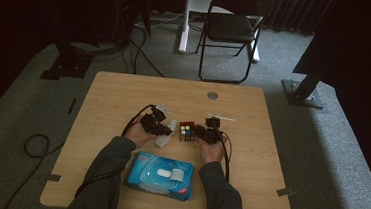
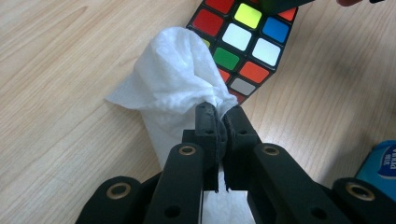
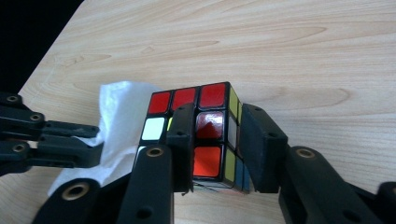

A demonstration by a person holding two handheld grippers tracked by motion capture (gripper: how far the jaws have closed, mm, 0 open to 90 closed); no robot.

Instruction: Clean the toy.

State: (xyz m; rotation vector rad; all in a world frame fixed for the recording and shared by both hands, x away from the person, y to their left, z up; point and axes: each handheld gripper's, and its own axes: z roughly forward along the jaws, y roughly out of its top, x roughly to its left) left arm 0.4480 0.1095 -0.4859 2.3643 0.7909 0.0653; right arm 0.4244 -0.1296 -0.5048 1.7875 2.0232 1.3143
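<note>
A scrambled colour cube (image 1: 187, 131) sits on the wooden table (image 1: 119, 94) between both hands. My left gripper (image 1: 164, 129) is shut on a crumpled white wipe (image 1: 166, 133); in the left gripper view its jaws (image 2: 223, 112) pinch the wipe (image 2: 173, 79), which rests against the cube (image 2: 247, 42). In the right gripper view my right gripper (image 3: 217, 112) straddles the cube (image 3: 208, 135). A thin gap shows at its right pad, so its jaws stand open around the cube. The wipe (image 3: 116, 121) and the left gripper (image 3: 46, 140) lie to the cube's left.
A blue pack of wet wipes (image 1: 160, 175) lies at the table's near edge between the forearms, with its corner (image 2: 380, 163) in the left gripper view. A round metal disc (image 1: 213, 95) sits in the tabletop farther back. A black folding chair (image 1: 232, 28) stands beyond the table.
</note>
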